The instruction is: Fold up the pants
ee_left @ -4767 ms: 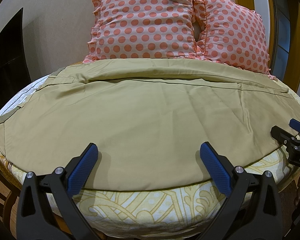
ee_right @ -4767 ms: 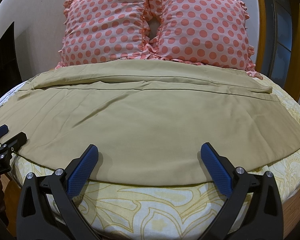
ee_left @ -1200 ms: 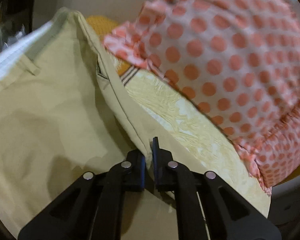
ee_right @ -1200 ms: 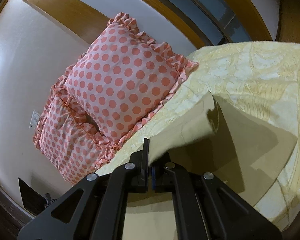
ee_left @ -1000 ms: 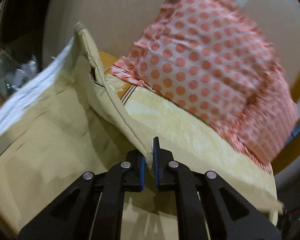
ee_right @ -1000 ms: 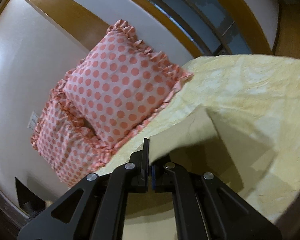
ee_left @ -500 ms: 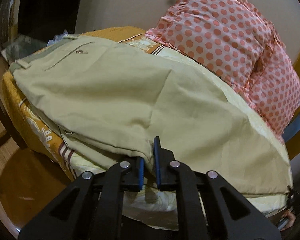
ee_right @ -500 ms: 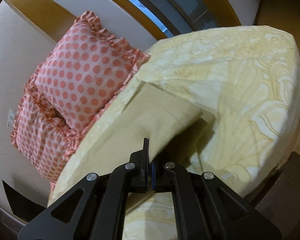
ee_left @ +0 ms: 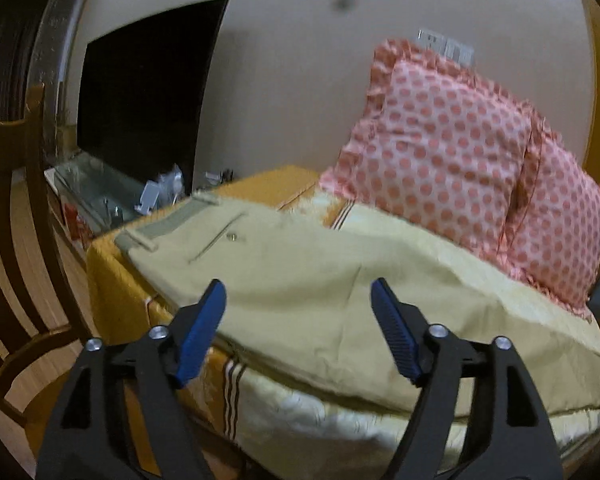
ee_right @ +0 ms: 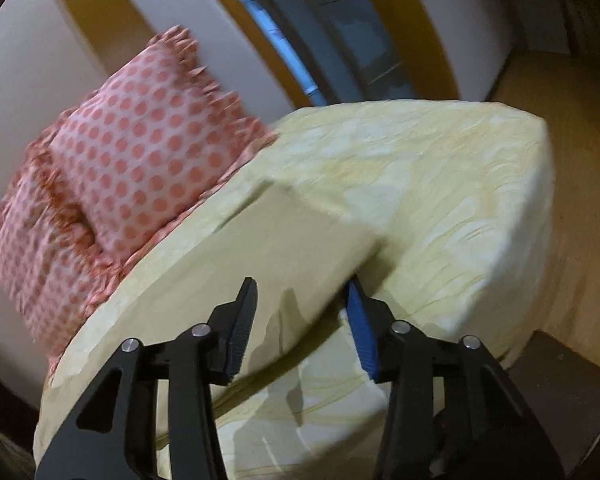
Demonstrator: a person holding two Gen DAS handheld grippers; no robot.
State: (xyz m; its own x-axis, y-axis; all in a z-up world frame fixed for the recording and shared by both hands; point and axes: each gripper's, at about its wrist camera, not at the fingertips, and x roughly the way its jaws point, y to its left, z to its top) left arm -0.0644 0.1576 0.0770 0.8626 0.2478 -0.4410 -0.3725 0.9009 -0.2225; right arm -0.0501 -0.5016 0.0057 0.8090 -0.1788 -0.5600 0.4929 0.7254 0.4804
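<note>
The khaki pants (ee_left: 300,280) lie folded lengthwise along the near edge of the bed, waistband and back pocket at the left end. In the right wrist view the leg end of the pants (ee_right: 268,248) lies flat near the bed's corner. My left gripper (ee_left: 300,328) is open and empty just in front of the pants' near edge. My right gripper (ee_right: 300,320) is open and empty; the cuff edge lies between its fingers, and I cannot tell if it touches them.
The bed (ee_left: 340,420) has a yellow patterned sheet (ee_right: 440,184). Two pink polka-dot pillows (ee_left: 452,160) lean on the wall at the head of the bed; they also show in the right wrist view (ee_right: 140,152). A wooden chair (ee_left: 16,240) and a dark screen (ee_left: 148,92) stand to the left.
Both grippers were shut on the pants' far edge and drew it over to the near edge. Both have now opened and let the cloth go.
</note>
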